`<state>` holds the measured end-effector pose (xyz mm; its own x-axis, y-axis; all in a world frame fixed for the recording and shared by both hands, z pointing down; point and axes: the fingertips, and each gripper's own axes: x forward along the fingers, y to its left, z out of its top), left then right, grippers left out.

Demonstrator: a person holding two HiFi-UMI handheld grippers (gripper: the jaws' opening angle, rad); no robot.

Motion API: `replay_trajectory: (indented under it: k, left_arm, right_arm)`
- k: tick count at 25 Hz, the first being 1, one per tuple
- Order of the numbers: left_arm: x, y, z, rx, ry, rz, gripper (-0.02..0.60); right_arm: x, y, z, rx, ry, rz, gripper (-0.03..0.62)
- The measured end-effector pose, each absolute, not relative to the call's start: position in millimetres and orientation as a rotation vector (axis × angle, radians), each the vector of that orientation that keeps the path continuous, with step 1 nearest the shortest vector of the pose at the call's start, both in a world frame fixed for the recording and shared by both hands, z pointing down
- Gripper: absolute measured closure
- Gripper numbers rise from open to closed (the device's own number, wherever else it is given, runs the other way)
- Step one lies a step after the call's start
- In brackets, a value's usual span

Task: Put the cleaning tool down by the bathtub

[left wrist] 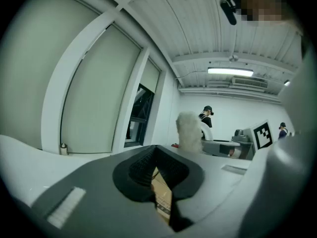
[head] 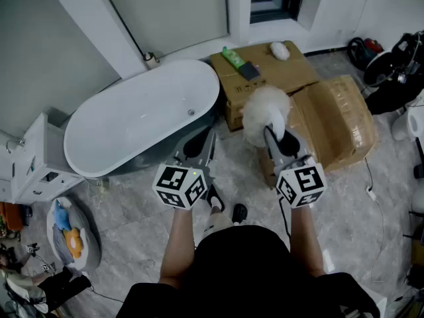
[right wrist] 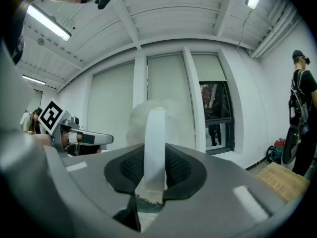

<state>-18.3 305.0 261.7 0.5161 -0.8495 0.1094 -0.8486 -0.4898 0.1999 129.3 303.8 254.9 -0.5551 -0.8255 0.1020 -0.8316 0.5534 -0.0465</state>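
The cleaning tool is a fluffy white duster (head: 265, 111) on a white handle (right wrist: 154, 148). My right gripper (head: 273, 134) is shut on that handle and holds the duster upright over the cardboard boxes. In the right gripper view the handle stands between the black pads (right wrist: 130, 168), with the fluff (right wrist: 174, 123) behind it. The white oval bathtub (head: 139, 121) lies to the left. My left gripper (head: 207, 143) hovers by the tub's right end, shut, with nothing between its jaws (left wrist: 153, 150). The duster (left wrist: 189, 130) also shows in the left gripper view.
Cardboard boxes (head: 334, 121) stand right of the tub; the far box (head: 278, 71) carries a green bottle (head: 233, 58), a dark pad (head: 250, 71) and a white lump (head: 279, 50). A white cabinet (head: 33, 161) and a toy basket (head: 69, 234) stand left. A person (right wrist: 302, 108) stands right.
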Motion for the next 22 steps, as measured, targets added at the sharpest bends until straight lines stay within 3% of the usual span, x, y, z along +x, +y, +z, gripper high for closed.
replay_trajectory:
  k: [22]
  left_arm:
    - [-11,311,270,2.56,-1.469,0.141,0.581]
  right_arm:
    - [137,304,253,1.469,-2.703,0.161,0.503]
